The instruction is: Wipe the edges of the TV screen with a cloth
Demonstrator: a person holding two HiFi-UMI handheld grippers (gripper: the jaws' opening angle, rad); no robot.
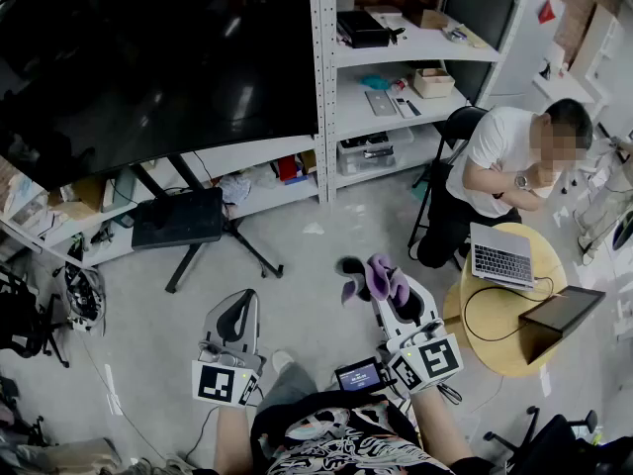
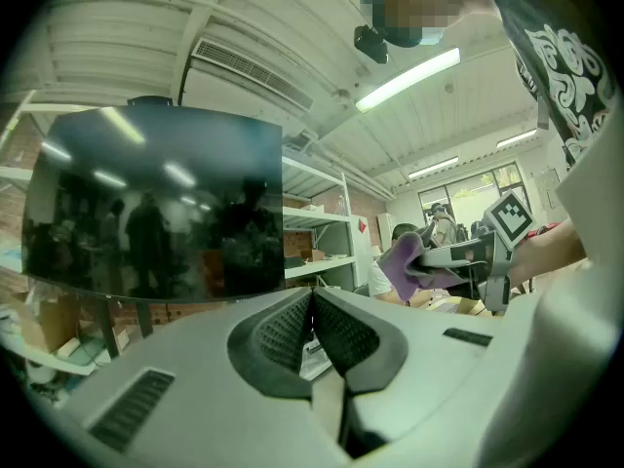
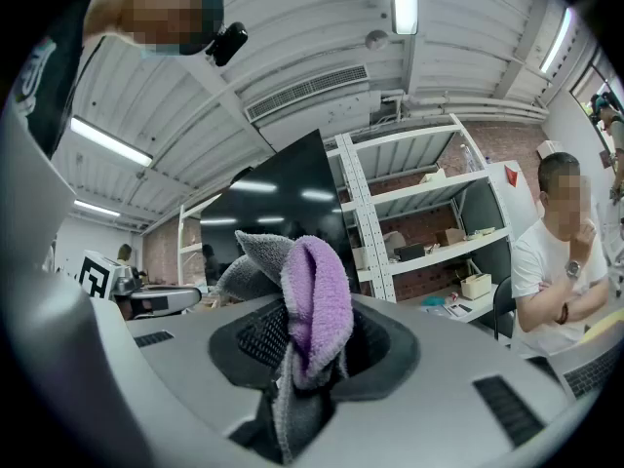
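A big dark TV screen [image 1: 148,62] stands on a black tripod stand at the upper left of the head view; it also shows in the left gripper view as the TV screen [image 2: 156,208] and in the right gripper view as the TV screen [image 3: 283,203]. My right gripper [image 1: 381,283] is shut on a purple and grey cloth [image 1: 376,277], whose folds stick up between the jaws as the cloth [image 3: 307,300]. My left gripper [image 1: 235,317] is shut with nothing in it, its pads [image 2: 288,334] pressed together. Both grippers hang low, well short of the screen.
White metal shelving [image 1: 396,77] with boxes and gear stands right of the TV. A person [image 1: 504,171] sits at a round wooden table [image 1: 499,315] with a laptop [image 1: 502,255] on the right. A black case [image 1: 178,216] rests on the TV stand. Clutter lines the left wall.
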